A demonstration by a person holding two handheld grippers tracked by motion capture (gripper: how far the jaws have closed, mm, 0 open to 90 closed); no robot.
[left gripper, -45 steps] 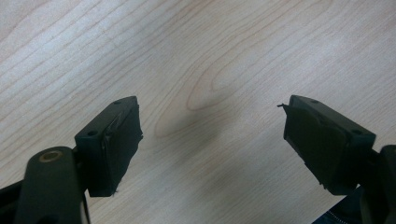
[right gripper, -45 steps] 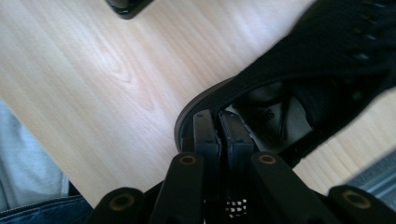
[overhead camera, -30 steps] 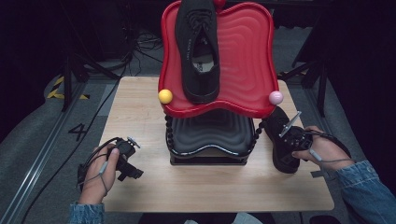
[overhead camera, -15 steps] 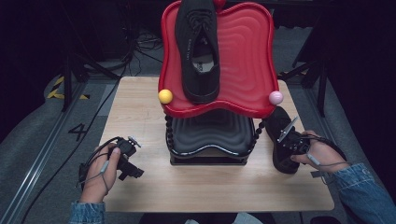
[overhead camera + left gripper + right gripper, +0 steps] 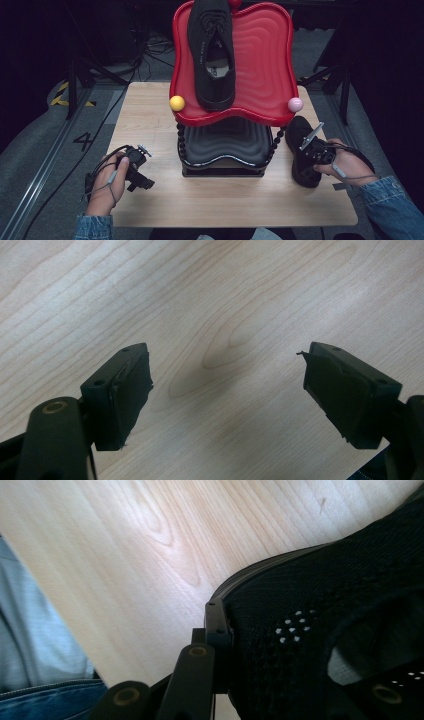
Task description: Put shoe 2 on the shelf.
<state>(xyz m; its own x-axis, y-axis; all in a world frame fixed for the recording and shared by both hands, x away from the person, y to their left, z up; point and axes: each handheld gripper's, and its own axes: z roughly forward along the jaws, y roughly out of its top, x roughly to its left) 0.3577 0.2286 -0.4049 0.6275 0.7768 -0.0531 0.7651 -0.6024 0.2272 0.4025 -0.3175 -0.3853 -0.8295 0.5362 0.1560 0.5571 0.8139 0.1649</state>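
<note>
A black shoe (image 5: 298, 141) lies on the wooden table (image 5: 150, 120) to the right of the stand. My right gripper (image 5: 313, 151) is over its heel end. In the right gripper view one jaw presses the knit side of the shoe (image 5: 325, 595) from outside and the other sits at the shoe's opening. The right gripper (image 5: 305, 660) has just been closing with the shoe's wall between its jaws. A second black shoe (image 5: 212, 50) lies on the red tray (image 5: 265, 60). My left gripper (image 5: 137, 172) rests open at the table's near left. Between its jaws in the left gripper view (image 5: 225, 390) is bare wood.
The red tray tilts atop a black ribbed tray (image 5: 225, 145) on a beaded stand at the table's middle. A yellow ball (image 5: 176, 103) and a pink ball (image 5: 295, 104) cap its front corners. Dark floor, cables and stand legs surround the table.
The right gripper has settled slightly lower onto the shoe's heel and its jaws have closed in on it. The left hand and both shoes have stayed put.
</note>
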